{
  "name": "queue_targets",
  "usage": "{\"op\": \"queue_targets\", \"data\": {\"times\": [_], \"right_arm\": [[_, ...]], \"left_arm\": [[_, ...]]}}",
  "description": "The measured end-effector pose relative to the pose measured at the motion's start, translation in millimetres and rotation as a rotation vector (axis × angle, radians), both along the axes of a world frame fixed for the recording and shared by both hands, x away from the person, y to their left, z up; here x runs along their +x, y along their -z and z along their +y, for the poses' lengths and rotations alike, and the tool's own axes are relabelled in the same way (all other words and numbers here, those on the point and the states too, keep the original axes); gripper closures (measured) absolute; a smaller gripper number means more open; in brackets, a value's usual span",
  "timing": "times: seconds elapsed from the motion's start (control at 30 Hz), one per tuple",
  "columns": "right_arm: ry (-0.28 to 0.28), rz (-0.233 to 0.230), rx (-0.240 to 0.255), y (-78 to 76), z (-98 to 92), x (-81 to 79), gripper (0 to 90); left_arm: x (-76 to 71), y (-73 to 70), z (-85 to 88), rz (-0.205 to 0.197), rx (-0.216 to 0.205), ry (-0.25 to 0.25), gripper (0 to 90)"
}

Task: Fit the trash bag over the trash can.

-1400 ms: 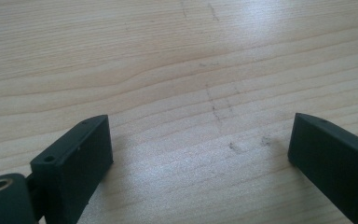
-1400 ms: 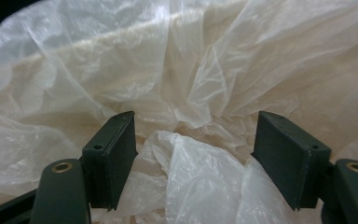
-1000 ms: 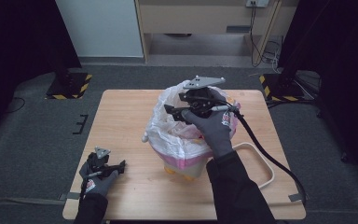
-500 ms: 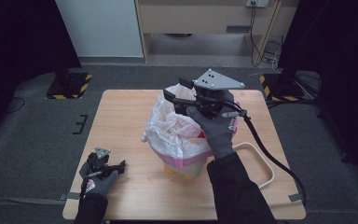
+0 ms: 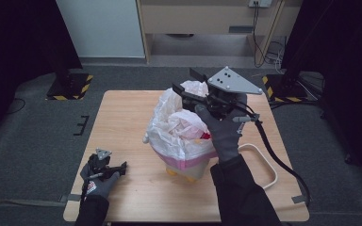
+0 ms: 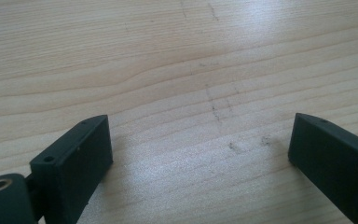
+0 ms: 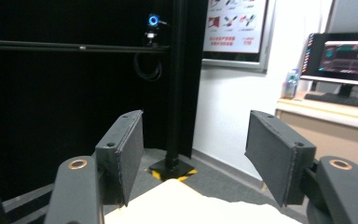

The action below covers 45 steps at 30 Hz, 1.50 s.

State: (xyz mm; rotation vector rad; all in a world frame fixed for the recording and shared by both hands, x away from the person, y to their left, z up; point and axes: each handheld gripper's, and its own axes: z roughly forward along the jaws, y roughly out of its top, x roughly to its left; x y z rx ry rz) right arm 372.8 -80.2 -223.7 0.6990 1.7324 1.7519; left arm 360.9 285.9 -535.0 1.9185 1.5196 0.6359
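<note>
The thin white plastic bag (image 5: pixel 179 125) lining the small pink bin (image 5: pixel 188 162), at the table's centre, looks light, soft and slippery, best pinched at its rim at 12 o'clock, where the right gripper (image 5: pixel 186 81) hovers open and empty, while the left gripper (image 5: pixel 121 166) rests open at 8 o'clock.

on the worktop (image 5: pixel 122 117) we list: a bin (image 5: pixel 188 165) at the middle, a bag (image 5: pixel 179 127) set in it; the right tool (image 5: pixel 188 82) above the bag's far edge; the left tool (image 5: pixel 118 168) resting near the front left corner, well apart.
</note>
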Motion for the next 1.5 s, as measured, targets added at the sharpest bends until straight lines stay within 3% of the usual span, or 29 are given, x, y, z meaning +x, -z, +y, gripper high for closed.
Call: {"op": "queue_targets", "data": {"times": [0.27, 0.93, 1.2, 1.5], "right_arm": [[0.037, -0.033, 0.018, -3.2, -11.9, -7.6, 35.4], [0.191, -0.045, 0.081, 6.7, -77.9, -16.5, 31.7], [0.274, -0.054, 0.100, 19.7, -112.6, -23.1, 30.2], [0.357, -0.008, 0.094, 50.9, -148.9, -25.8, 29.6]], "left_arm": [[0.1, 0.5, -0.3, -0.005, -0.002, -0.003, 5.2], [0.0, 0.4, -0.5, -0.003, 0.000, -0.005, 5.1], [0.0, 0.2, -0.4, 0.000, 0.003, -0.003, 5.1], [0.0, 0.3, -0.5, 0.000, 0.003, -0.003, 5.0]]}}
